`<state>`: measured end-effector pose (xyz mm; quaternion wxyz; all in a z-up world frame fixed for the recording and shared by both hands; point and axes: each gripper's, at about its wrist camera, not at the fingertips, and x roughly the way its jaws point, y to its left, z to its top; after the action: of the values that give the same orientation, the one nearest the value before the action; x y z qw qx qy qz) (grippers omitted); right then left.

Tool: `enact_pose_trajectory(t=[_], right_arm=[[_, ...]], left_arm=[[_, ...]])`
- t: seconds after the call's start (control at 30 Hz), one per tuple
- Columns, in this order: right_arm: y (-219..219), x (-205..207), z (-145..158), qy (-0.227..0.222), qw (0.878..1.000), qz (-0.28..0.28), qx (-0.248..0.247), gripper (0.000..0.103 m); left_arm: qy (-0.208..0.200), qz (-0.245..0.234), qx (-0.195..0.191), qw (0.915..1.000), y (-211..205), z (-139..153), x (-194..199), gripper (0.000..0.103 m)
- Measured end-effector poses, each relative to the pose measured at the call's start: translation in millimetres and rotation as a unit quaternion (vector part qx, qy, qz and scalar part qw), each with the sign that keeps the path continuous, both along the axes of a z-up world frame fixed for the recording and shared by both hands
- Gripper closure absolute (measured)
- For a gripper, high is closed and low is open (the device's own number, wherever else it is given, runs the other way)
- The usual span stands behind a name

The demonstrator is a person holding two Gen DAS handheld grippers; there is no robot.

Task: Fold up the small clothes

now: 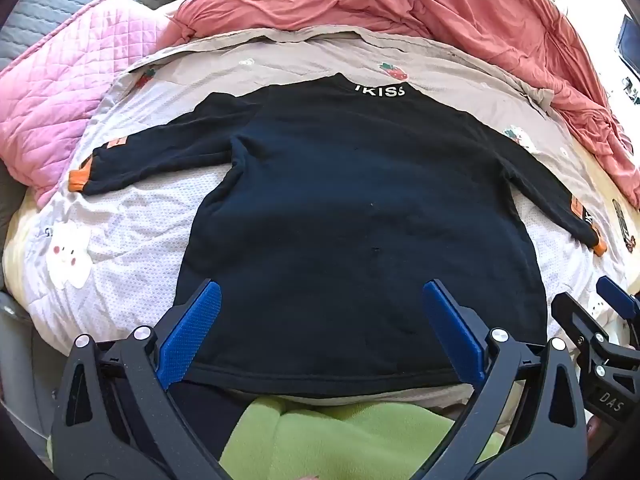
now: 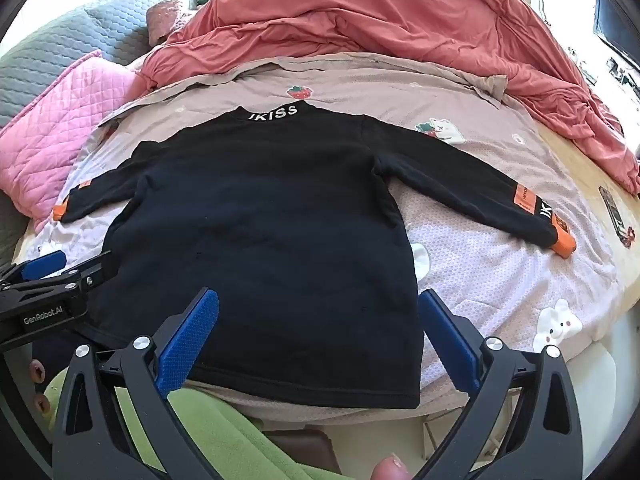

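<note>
A small black long-sleeved top (image 1: 352, 216) with white "IKISS" on the collar and orange cuffs lies flat on the bed, both sleeves spread out, hem toward me. It also shows in the right wrist view (image 2: 264, 220). My left gripper (image 1: 320, 292) is open and empty, hovering over the hem area with its blue pads wide apart. My right gripper (image 2: 318, 300) is open and empty over the hem's right part. The right gripper also shows at the right edge of the left wrist view (image 1: 612, 304), and the left gripper at the left edge of the right wrist view (image 2: 52, 276).
The bed sheet (image 2: 500, 264) is pale with cartoon prints. A coral duvet (image 2: 400, 28) is bunched at the back, with a pink quilted pillow (image 2: 52, 128) at the left. A green cloth (image 1: 340, 436) lies at the near edge. A small dark object (image 2: 614, 210) lies at the right.
</note>
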<state>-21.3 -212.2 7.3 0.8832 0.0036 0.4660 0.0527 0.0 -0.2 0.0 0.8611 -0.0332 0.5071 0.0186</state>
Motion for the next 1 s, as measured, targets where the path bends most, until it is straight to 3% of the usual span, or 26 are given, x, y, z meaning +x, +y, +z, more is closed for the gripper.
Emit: enact_pose_trajectory(t=[0.3, 1.0], right_arm=[[-1, -1, 7, 0.018, 1.0, 0.005, 0.017, 0.004], [6, -5, 9, 0.013, 1.0, 0.008, 0.004, 0.004]], left_arm=[[0.0, -0.006, 0.002, 1.0, 0, 3, -2, 0.008], [-0.018, -0.005, 0.007, 0.9998, -2, 11, -7, 0.008]])
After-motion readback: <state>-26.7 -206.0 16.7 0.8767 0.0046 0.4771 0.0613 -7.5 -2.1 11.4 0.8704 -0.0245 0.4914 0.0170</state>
